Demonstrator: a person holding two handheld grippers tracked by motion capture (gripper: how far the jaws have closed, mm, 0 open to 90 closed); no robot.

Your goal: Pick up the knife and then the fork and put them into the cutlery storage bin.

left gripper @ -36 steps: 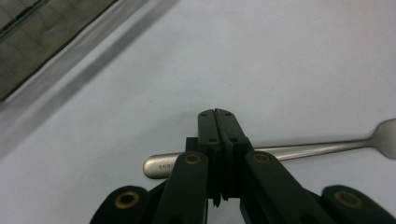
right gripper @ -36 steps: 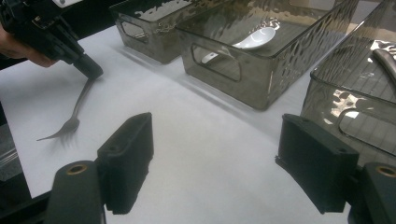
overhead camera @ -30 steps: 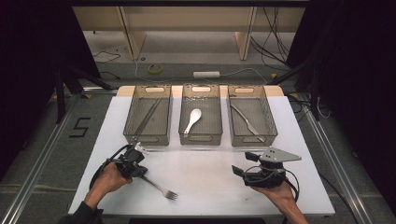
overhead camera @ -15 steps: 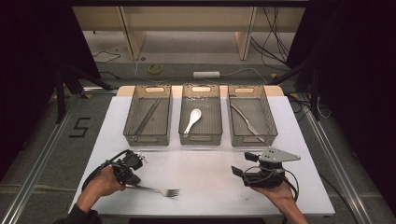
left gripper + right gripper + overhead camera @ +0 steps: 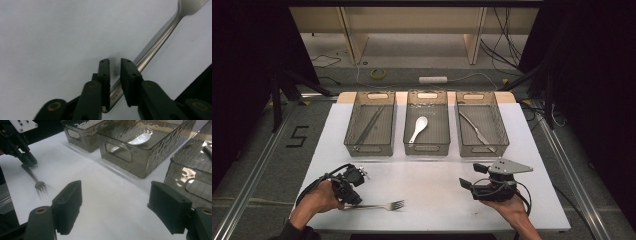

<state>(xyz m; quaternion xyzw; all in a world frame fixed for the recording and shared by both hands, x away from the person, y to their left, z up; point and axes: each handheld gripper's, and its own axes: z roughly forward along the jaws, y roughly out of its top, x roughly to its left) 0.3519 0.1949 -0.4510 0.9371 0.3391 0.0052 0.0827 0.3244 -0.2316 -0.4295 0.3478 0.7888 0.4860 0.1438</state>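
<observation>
So right under our left gripper (image 5: 115, 71) sits the fork (image 5: 160, 42), handle end lying between the two pads. The jaws have just been opening, and there's a visible gap on at least one side of the handle, so we'd call it let go, or close to it, not clamped. The fork looks to be lying flat on the white table (image 5: 432, 185). From the high view, its long axis runs away from the left gripper (image 5: 348, 184) toward our right gripper, tines (image 5: 397, 204) at the far end and the handle tucked in at the jaws.

The right gripper (image 5: 469, 186) is well apart from the fork, jaws spread wide with nothing between them. So the left hand is clearly the nearer one, and any re-grab would be along that handle.

Beyond both grippers are three clear bins in a row: the left bin (image 5: 369, 150) with what look like chopsticks, the middle bin (image 5: 427, 149) with a white spoon (image 5: 418, 128), and the right bin (image 5: 482, 150) with a knife (image 5: 476, 131). No bin holds a fork yet, so where this one goes is our guess.
</observation>
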